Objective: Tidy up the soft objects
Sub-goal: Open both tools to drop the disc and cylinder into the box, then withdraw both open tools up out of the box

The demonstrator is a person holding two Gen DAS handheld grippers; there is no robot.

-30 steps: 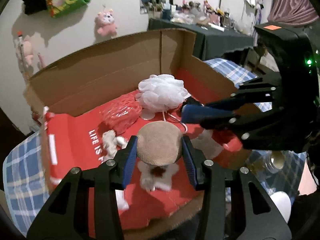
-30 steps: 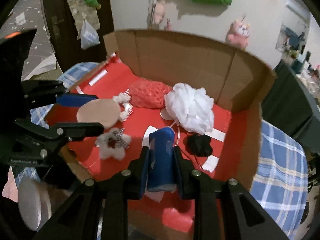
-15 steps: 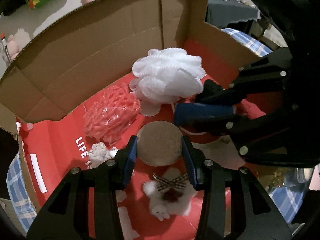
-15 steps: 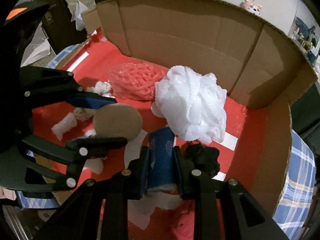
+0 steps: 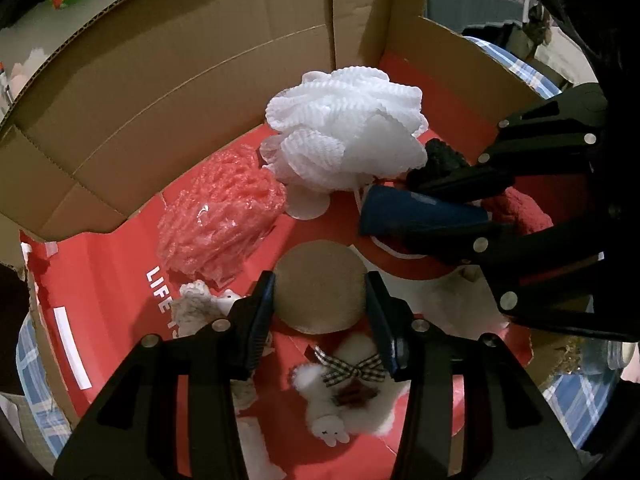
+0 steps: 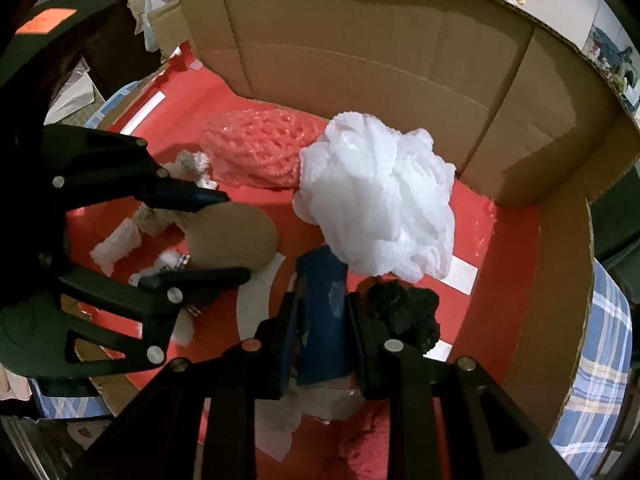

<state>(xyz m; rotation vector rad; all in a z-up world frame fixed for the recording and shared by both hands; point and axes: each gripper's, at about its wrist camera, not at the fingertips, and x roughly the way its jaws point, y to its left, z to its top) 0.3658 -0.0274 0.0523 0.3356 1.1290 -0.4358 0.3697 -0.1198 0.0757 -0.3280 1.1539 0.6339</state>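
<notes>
An open cardboard box [image 5: 200, 80] with a red floor fills both views. My left gripper [image 5: 320, 278] points down into it with a tan round cushion [image 5: 320, 292] between its pads; its jaws are opening, though the pads still touch the cushion's sides. Just to its right, my right gripper [image 6: 323, 300] is shut on a dark blue soft roll [image 6: 322, 280], held low over the red floor. In the right wrist view, the left gripper [image 6: 236, 236] and the cushion [image 6: 232, 236] are at the left.
On the box floor lie a white mesh pouf [image 5: 348, 128], a pink-red net bundle [image 5: 224, 212], a black fuzzy lump [image 6: 404, 312], a white plush with a checked bow [image 5: 344, 384] and a red fluffy piece [image 5: 520, 212]. Blue plaid cloth [image 6: 600, 360] lies under the box.
Both grippers have sunk deeper into the box and tipped further down, each carrying its object. The box floor and the things on it now look closer.
</notes>
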